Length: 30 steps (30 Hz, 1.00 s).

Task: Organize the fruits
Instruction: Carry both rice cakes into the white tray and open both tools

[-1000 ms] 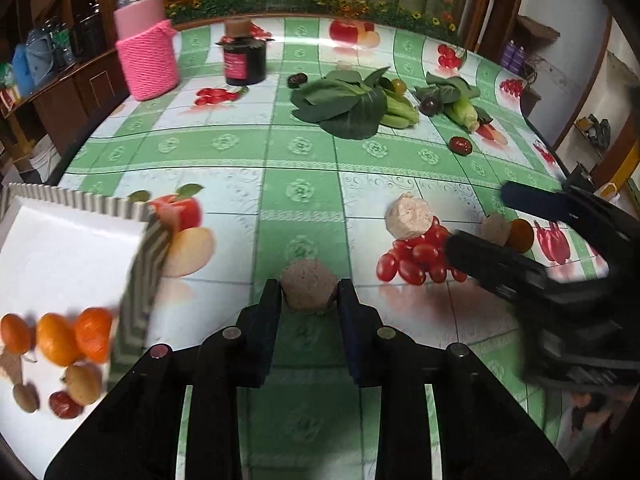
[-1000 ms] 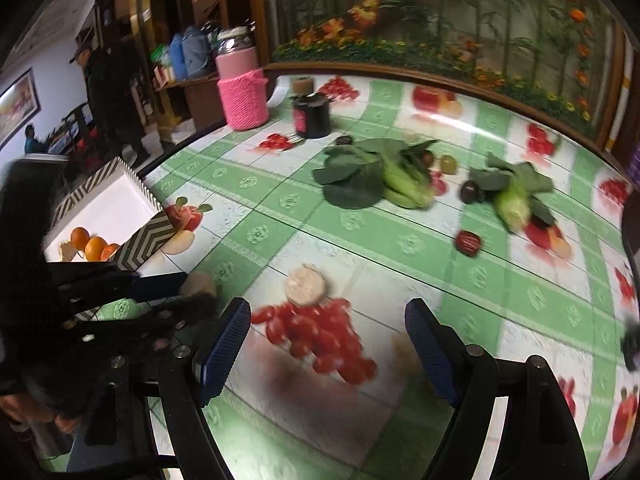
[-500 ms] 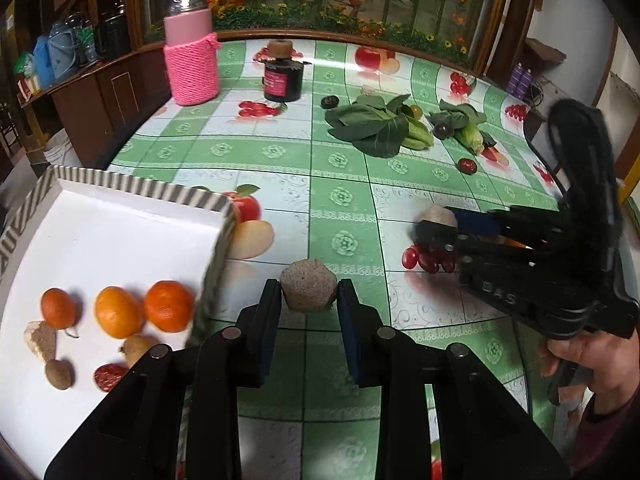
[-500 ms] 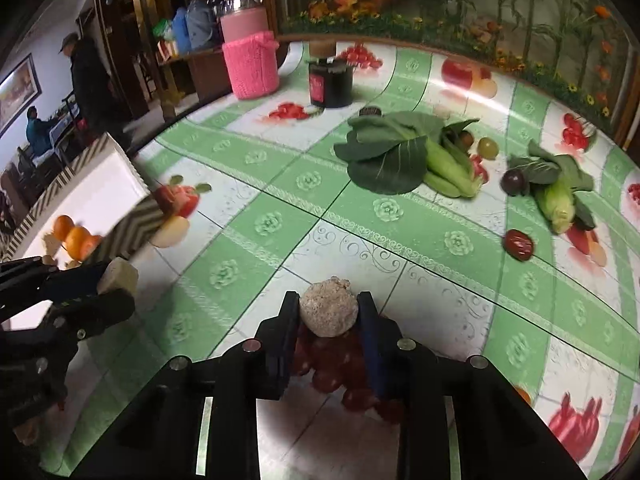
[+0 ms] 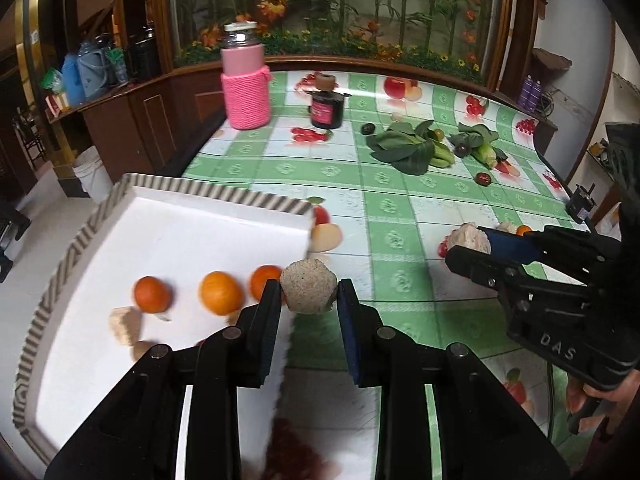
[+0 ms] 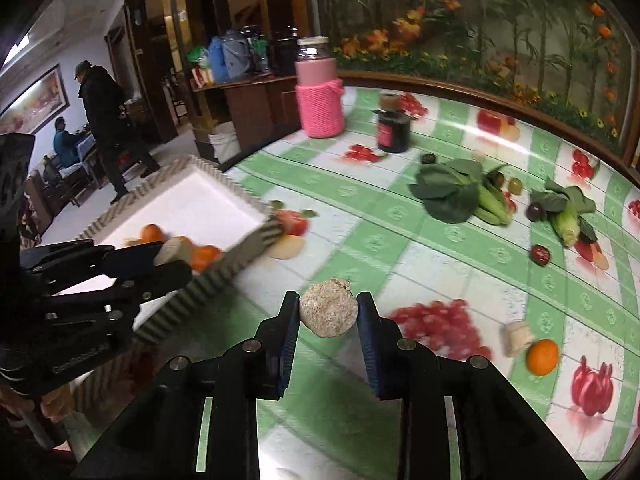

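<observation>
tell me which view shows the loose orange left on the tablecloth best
The right wrist view: the orange sits whole and unblocked beside a pale chunk. The left wrist view shows only an orange sliver behind the right gripper.

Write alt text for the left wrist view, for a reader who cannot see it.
The left gripper holds a rough beige fruit at the near corner of a white tray containing three oranges. At right, the right gripper holds a similar pale fruit above a green checked tablecloth scattered with leafy greens.
</observation>
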Tool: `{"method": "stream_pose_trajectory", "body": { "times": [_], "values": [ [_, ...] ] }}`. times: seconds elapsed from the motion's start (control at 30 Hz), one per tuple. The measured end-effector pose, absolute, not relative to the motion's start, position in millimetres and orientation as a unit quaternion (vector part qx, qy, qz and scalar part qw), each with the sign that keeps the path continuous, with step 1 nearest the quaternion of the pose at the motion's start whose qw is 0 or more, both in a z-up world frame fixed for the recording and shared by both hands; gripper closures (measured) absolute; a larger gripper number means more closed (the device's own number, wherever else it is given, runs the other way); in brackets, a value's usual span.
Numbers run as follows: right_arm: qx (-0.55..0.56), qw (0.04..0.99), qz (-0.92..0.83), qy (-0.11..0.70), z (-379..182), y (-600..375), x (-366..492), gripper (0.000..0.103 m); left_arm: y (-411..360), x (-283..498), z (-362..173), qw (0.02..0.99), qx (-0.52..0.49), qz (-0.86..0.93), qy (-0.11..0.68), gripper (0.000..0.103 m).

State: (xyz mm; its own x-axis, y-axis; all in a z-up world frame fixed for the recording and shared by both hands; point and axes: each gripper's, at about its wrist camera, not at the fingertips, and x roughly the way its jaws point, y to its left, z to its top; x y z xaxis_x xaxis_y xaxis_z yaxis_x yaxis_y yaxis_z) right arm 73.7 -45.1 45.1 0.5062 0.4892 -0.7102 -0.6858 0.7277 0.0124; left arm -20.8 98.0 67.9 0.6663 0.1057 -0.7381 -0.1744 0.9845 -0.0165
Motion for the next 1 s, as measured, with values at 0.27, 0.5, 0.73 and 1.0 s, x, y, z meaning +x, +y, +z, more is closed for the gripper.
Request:
{"method": "stream_pose_trajectory", "body": {
  "times": [0.27,0.5,0.73,1.0],
  "values": [
    [-0.146,0.845,0.373,0.353,46,-7,47,0.074,129,-42,69,0.911,-0.043,0.104,0.396,0.077],
    [-0.158,0.834,0.394,0.352,43,22,31,0.074,153,-51,67,0.908,-0.048,0.124,0.397,0.077],
    [-0.165,0.828,0.401,0.355,40,37,29,0.074,170,-53,63,0.906,-0.053,0.137,0.398,0.077],
    [-0.179,0.818,0.413,0.359,36,55,29,0.074,195,-55,58,0.900,-0.067,0.146,0.405,0.077]
  ]
}}
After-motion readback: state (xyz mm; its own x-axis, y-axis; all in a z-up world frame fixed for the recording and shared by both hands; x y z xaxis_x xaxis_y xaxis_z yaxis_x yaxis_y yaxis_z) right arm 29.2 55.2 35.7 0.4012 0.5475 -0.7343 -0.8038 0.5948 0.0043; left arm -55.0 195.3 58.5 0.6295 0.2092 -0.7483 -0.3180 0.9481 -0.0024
